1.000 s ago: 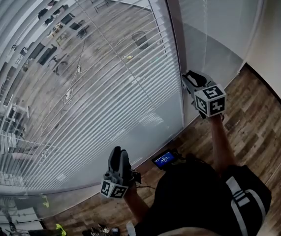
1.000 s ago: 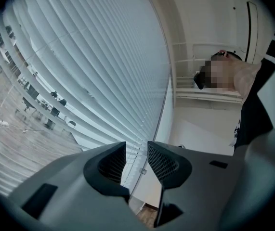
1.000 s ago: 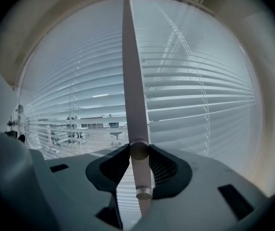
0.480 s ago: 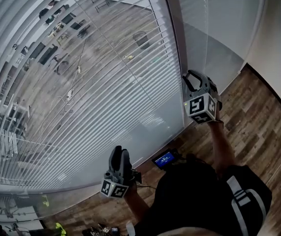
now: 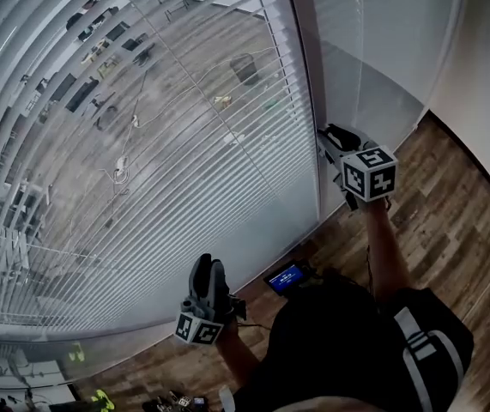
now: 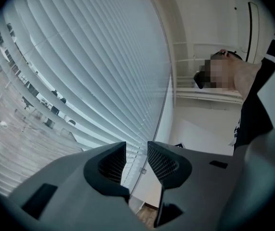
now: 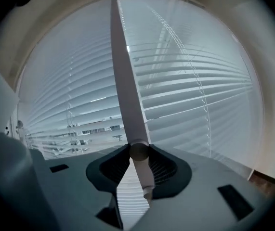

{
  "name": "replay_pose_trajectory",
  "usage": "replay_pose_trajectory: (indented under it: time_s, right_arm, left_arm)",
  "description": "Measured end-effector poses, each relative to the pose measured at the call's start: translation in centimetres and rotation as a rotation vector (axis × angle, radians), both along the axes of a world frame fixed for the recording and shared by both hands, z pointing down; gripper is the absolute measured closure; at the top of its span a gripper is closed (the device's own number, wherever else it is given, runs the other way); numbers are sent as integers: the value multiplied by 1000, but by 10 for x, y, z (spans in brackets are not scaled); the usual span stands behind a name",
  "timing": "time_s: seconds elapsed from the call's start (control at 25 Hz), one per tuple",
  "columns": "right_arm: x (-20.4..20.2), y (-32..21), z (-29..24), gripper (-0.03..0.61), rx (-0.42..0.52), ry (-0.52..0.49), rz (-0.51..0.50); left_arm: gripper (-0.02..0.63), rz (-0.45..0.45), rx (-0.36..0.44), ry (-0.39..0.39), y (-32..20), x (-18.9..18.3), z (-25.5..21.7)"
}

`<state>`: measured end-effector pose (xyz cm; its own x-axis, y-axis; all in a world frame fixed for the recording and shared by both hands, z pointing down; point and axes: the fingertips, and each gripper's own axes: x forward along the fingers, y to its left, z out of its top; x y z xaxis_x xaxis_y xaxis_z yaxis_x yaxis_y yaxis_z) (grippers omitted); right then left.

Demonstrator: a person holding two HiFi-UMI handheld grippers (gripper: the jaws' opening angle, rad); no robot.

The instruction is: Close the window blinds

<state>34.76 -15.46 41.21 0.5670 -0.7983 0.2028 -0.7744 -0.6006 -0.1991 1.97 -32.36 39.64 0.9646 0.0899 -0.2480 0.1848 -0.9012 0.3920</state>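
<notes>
Right gripper view puts the right hand-held gripper [image 7: 138,160] clamped on the lower end of the tilt wand [image 7: 123,81], a slim, smooth rod hanging just in front of the blinds [image 7: 200,95]. It is probably stiff, light and easy to twist (a hold near the bottom end suits rolling it), though its smooth surface could slip. The left hand-held gripper [image 6: 136,160] hangs low, jaws slightly apart on nothing. Beyond, the thin slats [image 5: 184,170] look light and bendable, tilted enough to see through.
</notes>
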Motion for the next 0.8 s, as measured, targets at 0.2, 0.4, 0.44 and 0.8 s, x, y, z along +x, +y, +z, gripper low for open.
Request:
replay_pose_trajectory:
  time_s: [0.2, 0.4, 0.44, 0.8]
  right_arm:
    - [-6, 0, -4, 446, -74, 147, -11]
    - [-7, -2, -6, 440, -321, 402, 64]
    - [-7, -3, -6, 440, -347, 424, 70]
    - [-3, 0, -3, 448, -147, 162, 56]
  left_arm:
    - [476, 2, 2, -2, 0, -3, -1]
    - [476, -5, 2, -3, -3, -1, 1]
    - [476, -7, 1, -5, -3, -2, 2]
    - [476, -22, -2, -6, -5, -6, 1]
